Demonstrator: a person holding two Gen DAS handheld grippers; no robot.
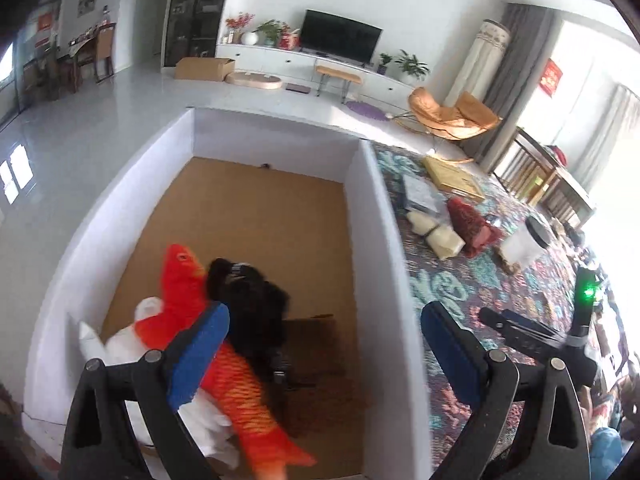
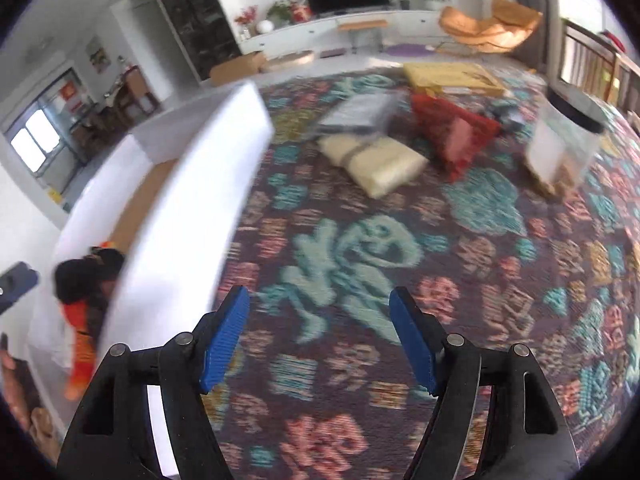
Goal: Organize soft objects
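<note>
Left gripper (image 1: 324, 344): black frame, blue ribbed pads, jaws spread wide with nothing between them. It hangs over the near right corner of a large white-walled box with a brown cardboard floor (image 1: 370, 240); its left pad sits above the box interior, its right pad above the carpet outside the wall.

Inside the box, at the near left corner, lies an orange-and-white plush fish (image 1: 240, 396), head pointing toward the far wall, tail toward the camera. A black fuzzy soft toy (image 1: 256, 304) lies against its right side, touching it. Both rest on the cardboard floor.

Right gripper (image 2: 320, 340): same build, jaws wide apart and holding nothing. It hovers over a multicoloured patterned carpet (image 2: 460, 260), just right of the box wall. This view is motion-blurred.

On the carpet, well apart from both grippers, the remaining items lie in a loose cluster: a cream-coloured folded bundle tied with a dark strap (image 2: 376, 160), a red cushion-like soft item (image 2: 452, 132) just right of it, a grey flat folded item (image 2: 356, 112) behind the bundle, and a yellow flat cushion (image 2: 448, 76) farther back. A white cylindrical container with a black rim (image 2: 564, 136) stands at the right of the cluster.
</note>
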